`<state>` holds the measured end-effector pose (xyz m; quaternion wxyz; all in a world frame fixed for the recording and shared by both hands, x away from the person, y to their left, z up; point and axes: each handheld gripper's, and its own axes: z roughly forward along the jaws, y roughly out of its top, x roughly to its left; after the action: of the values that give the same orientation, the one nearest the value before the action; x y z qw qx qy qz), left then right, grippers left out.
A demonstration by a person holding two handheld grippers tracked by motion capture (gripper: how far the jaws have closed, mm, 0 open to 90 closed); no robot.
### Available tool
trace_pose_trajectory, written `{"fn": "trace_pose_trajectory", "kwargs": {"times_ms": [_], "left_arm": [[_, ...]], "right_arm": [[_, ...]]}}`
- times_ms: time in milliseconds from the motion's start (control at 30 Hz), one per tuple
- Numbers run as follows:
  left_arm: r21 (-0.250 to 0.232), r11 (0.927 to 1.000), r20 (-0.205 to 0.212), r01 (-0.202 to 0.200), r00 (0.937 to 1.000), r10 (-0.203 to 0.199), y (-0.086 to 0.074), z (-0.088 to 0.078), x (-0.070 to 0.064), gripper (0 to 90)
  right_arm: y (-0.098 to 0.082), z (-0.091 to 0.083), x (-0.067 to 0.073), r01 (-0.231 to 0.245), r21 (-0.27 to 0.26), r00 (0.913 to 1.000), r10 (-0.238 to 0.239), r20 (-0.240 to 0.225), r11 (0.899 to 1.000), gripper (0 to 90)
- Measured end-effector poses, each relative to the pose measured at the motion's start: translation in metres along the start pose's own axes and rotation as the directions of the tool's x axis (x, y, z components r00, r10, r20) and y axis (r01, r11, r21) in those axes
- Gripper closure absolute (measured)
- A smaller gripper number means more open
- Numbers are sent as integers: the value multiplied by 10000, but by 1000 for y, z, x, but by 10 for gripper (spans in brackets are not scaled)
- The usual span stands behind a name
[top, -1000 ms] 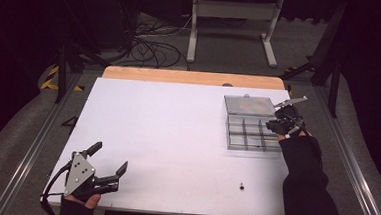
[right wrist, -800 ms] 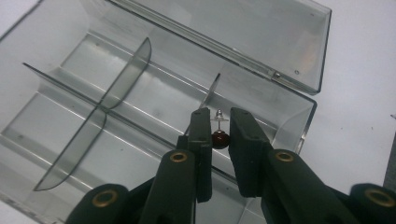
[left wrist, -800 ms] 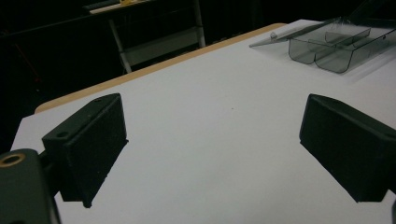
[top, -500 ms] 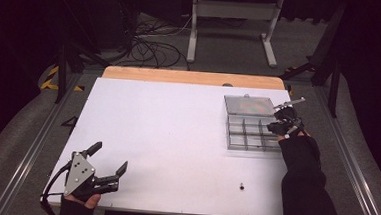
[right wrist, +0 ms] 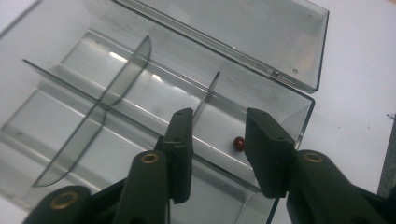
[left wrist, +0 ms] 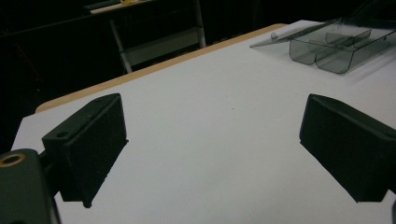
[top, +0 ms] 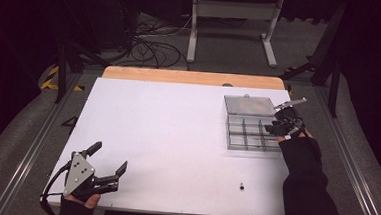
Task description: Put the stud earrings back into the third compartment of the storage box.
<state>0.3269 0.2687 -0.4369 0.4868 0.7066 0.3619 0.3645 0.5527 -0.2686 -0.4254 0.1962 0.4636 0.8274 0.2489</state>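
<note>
Box (top: 251, 127), the clear compartment organiser with its lid folded back, is my landmark; from the high view it sits on the white table (top: 176, 136) toward the far right. My right gripper (top: 277, 127) hangs at the box's right edge, over its right-hand cells. My left gripper (top: 108, 175) rests well away from the box, at the table's near left corner, jaws spread and empty. A small dark screw or similar (top: 242, 186) lies on the table nearer to me than the box; I cannot tell what it is.

From the left gripper view, the box (left wrist: 336, 44) is far off at upper right, with bare table between the wide-apart jaws.

From the right gripper view, the right gripper (right wrist: 219, 140) points down into the box (right wrist: 140, 93), jaws parted with nothing between them. A small red bead (right wrist: 238, 143) lies on the floor of the corner cell, just by the right jaw's tip.

I judge the step to be either a drop just made or a pick about to start. If picking, I must lower, centre the bead between the tips, and avoid the divider.
</note>
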Motion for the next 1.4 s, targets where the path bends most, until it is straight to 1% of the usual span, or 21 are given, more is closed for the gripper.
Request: {"fn": "trace_pose_trajectory", "kwargs": {"times_ms": [200,300,333,400,433,467,567,800,933,1133,1267,1400], "left_arm": [[-17,10000,-12,-38,10000,38,0,0,0,79],[-5,10000,-7,-44,10000,44,0,0,0,79],[5,10000,-2,-26,10000,26,0,0,-1,79],[-3,9999,-20,-118,9999,118,0,0,0,79],[-2,10000,-4,-53,10000,53,0,0,-1,79],[-10,10000,-17,-80,10000,80,0,0,0,79],[-14,10000,-3,-80,10000,80,0,0,0,79],[17,10000,-4,-87,10000,87,0,0,-1,79],[-12,10000,-6,-89,10000,89,0,0,-1,79],[-13,10000,-1,-95,10000,95,0,0,-1,79],[-12,10000,0,-92,10000,92,0,0,-1,79],[-10,10000,2,-87,10000,87,0,0,-1,79]], "right_arm": [[-2,-20,8,165,-559,9995,-179,-262,9983,491],[-4,-30,13,297,-709,9985,-328,-431,9970,444],[-4,-33,15,348,-783,9981,-387,-488,9963,434],[-6,-40,19,401,-903,9970,-459,-630,9951,419],[-7,-43,21,444,-974,9963,-512,-685,9943,413],[-8,-45,23,481,-1034,9957,-559,-733,9935,407],[-11,-52,29,621,-1155,9934,-726,-889,9914,397],[-20,-66,42,780,-1431,9864,-972,-1328,9866,388],[-24,-72,50,977,-1591,9817,-1214,-1467,9824,384],[-28,-80,59,1201,-1662,9756,-1473,-1627,9787,383],[-32,-83,68,1433,-1656,9690,-1723,-1770,9757,383],[-37,-85,78,1724,-1652,9572,-2047,-2045,9711,385]]}}
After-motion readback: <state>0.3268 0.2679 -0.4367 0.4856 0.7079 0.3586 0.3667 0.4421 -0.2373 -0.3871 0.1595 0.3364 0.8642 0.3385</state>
